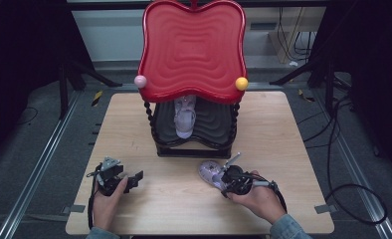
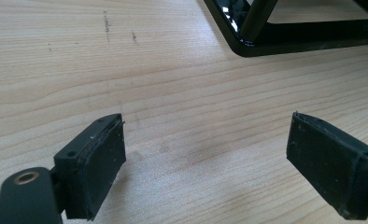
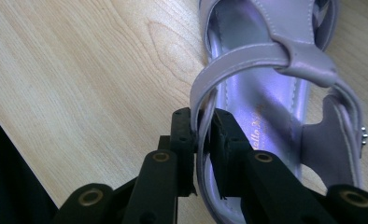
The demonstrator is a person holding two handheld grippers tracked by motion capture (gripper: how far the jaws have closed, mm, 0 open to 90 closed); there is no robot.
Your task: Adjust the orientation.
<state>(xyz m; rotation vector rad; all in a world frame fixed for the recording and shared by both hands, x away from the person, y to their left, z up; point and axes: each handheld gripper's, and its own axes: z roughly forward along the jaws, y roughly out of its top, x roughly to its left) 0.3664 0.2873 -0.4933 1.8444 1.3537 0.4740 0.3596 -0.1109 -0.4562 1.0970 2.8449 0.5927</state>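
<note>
Right tongs pinch sandal strap (rack behind); left tongs wide.

This looks like a lab or recording studio rather than a home. A plain wooden table stands alone on grey carpet. Black stand legs splay out behind the table on both sides, and dark curtains seem to close off the space beyond them, though the edges are dim. Loose black cables coil on the floor right of the table, and metal rails run along its left.
</note>
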